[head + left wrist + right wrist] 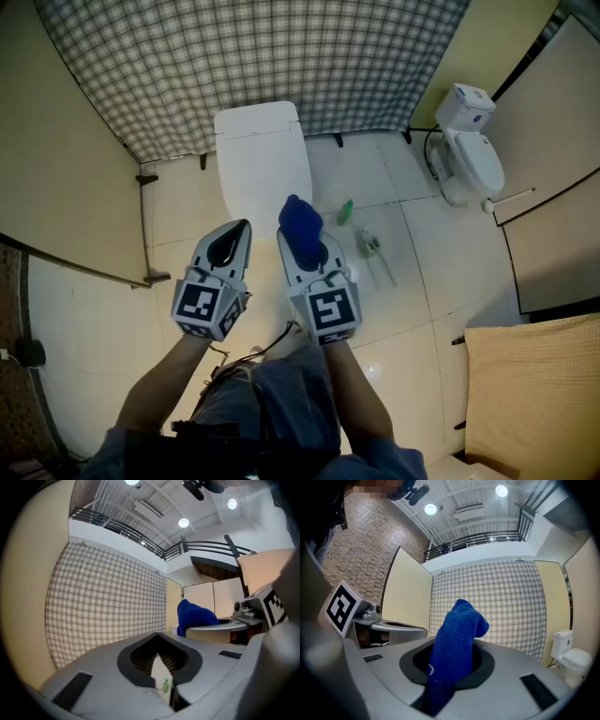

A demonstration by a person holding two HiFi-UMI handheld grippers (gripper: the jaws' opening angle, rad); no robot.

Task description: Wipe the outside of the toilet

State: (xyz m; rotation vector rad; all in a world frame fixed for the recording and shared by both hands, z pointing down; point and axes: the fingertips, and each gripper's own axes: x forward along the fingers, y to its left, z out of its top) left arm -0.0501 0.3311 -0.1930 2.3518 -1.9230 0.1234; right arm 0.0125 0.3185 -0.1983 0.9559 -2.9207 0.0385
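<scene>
In the head view a white toilet (262, 155) with its lid down stands against the checked back wall. Just in front of it both grippers point at the bowl. My right gripper (302, 242) is shut on a blue cloth (300, 220), which sticks up out of its jaws over the toilet's front edge. The right gripper view shows the same cloth (457, 639) standing upright in the right gripper (452, 672). My left gripper (228, 246) hovers beside it, shut and holding nothing. In the left gripper view the left gripper (159, 657) shows only a thin slit between its jaws.
A green bottle (346, 212) and a brush (373, 251) lie on the tiled floor right of the toilet. A second, smaller toilet (472, 145) stands at the back right. Yellow partition walls (66, 141) close both sides. A yellow cushion (534, 394) sits at lower right.
</scene>
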